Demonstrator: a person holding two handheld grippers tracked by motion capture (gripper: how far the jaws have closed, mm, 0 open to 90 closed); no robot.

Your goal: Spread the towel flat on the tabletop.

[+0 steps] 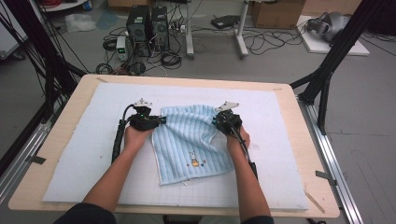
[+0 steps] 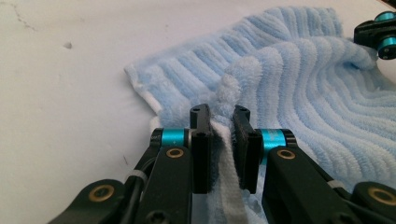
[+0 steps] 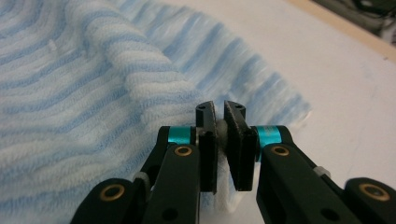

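Note:
A light blue ribbed towel with a small embroidered figure lies rumpled on the white mat. My left gripper is at the towel's upper left corner. In the left gripper view its jaws are shut on a pinched fold of the towel's edge. My right gripper is at the upper right corner. In the right gripper view it is shut on a bunched bit of the towel. The right gripper's tip also shows far off in the left gripper view.
The mat covers most of a wooden table. Black frame posts stand at both sides. Computers and cables lie on the floor beyond the far edge. Bare mat surrounds the towel on all sides.

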